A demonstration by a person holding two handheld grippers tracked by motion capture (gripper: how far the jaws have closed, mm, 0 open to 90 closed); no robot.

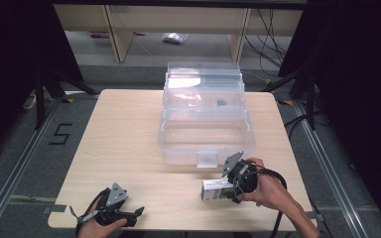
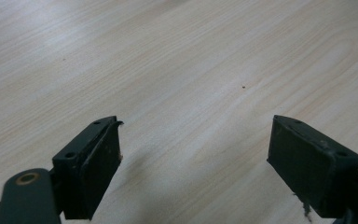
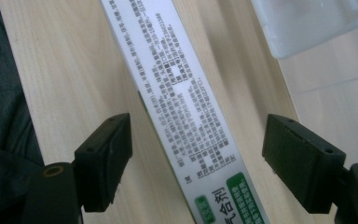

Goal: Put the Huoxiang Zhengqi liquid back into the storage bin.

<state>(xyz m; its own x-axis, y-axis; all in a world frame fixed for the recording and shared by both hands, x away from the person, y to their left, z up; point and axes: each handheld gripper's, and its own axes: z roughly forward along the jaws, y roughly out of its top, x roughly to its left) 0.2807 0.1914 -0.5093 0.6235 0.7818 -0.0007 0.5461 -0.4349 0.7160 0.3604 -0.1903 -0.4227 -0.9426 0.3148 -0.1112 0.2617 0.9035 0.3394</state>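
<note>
A long white carton (image 1: 212, 190) with dense printed text and a green end lies flat on the wooden table (image 1: 124, 144) near its front right. My right gripper (image 1: 229, 190) reaches over it from the right. In the right gripper view the carton (image 3: 177, 79) runs lengthwise between the two jaws of that gripper (image 3: 198, 123), with a gap of bare table on each side, so the pads do not press on it. At the table's front left my left gripper (image 1: 137, 214) rests low, and the left gripper view shows the gripper (image 2: 196, 126) open over bare wood.
A large clear plastic storage box (image 1: 206, 119) with its lid tipped back stands at the table's middle back, just beyond the carton; its corner (image 3: 307, 23) shows in the right gripper view. Dark fabric (image 3: 4, 116) lies past the table's edge. Shelving legs and cables lie beyond the table.
</note>
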